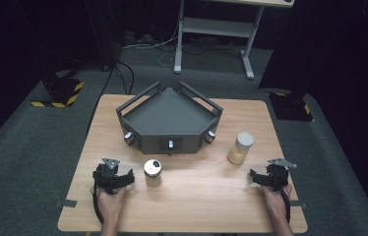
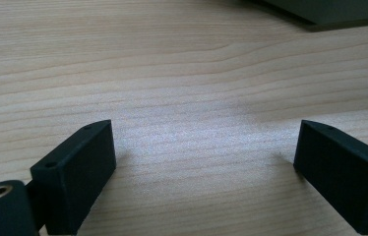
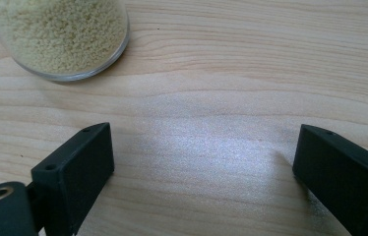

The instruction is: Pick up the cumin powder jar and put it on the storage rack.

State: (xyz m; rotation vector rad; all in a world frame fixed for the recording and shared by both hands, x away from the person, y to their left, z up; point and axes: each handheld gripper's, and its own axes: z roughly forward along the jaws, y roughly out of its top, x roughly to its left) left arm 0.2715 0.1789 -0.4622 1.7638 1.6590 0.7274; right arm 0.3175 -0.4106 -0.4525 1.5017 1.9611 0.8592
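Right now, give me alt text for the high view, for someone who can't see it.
Two hands rest open grippers, the left gripper and right gripper, on a wooden table. Between them stand a small metal-lidded jar and a taller jar of pale grains, before a dark angular tray with knobs.

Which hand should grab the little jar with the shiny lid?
Probably the left. The left tongs sit right beside the small jar with their jaws open and nothing between them. The right tongs are across the table, closer to the jar of pale grains.
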